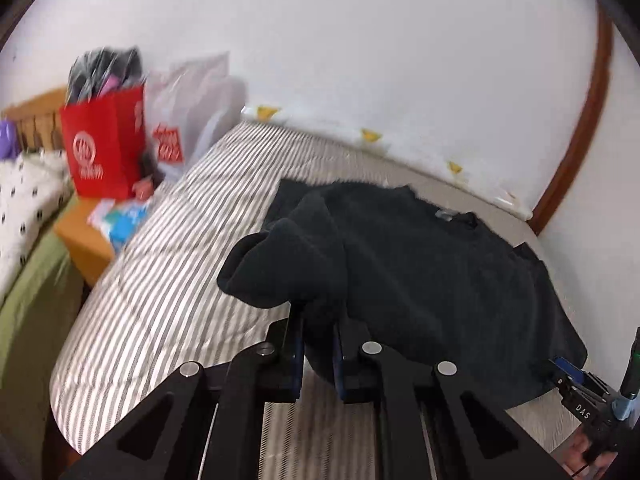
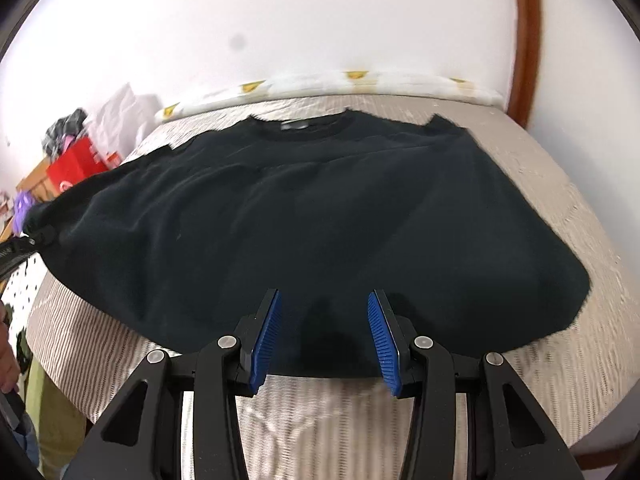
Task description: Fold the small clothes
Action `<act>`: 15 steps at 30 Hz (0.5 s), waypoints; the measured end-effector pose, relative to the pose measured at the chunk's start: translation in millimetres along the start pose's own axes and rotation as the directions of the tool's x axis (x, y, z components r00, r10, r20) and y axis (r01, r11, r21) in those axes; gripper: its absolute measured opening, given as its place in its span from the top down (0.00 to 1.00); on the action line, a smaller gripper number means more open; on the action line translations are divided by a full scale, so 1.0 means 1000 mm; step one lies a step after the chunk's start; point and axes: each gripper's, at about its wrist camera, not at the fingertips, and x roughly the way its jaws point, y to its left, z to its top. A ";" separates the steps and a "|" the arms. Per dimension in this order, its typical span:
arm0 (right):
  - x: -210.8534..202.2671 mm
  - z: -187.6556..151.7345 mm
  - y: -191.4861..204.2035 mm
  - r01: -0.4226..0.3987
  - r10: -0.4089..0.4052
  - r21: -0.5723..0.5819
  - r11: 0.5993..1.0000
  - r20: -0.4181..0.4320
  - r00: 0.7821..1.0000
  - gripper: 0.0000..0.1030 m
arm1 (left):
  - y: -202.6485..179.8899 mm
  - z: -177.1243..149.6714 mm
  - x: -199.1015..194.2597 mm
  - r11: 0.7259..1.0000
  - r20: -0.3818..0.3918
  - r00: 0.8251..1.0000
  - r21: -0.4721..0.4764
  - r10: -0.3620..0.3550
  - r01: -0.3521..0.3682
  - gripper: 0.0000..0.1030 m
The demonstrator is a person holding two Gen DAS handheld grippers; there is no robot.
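White wall (image 1: 360, 60) behind a striped bed (image 1: 168, 280) – brown curved trim (image 1: 576, 152) at right. Red bag (image 1: 106, 148) and white bags (image 1: 192, 96) at left, wooden headboard (image 1: 36, 116), green sheet (image 1: 28, 312). Soft daylight.

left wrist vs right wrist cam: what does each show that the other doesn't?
Left wrist only: the left gripper with jaws shut on a bunched fold of the black sweatshirt, and an orange bedside table.

Right wrist only: the right gripper, jaws open over the near hem, gripping nothing, and the collar-to-hem spread.

Both: the sweatshirt, striped bed cover, red bag, white wall.
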 end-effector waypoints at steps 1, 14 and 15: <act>-0.003 0.001 -0.007 0.008 -0.008 0.013 1.000 0.005 1.000 0.57 | -0.007 0.004 -0.003 1.000 0.011 1.000 0.014 -0.008 0.008 0.90; -0.032 0.003 -0.094 0.188 -0.192 0.129 0.974 0.021 0.981 0.57 | -0.140 0.033 0.010 0.932 -0.042 0.948 0.177 -0.314 0.317 0.93; -0.033 0.001 -0.100 0.194 -0.198 0.138 0.971 0.017 0.980 0.57 | -0.145 0.029 0.016 0.925 -0.061 0.943 0.181 -0.328 0.333 0.93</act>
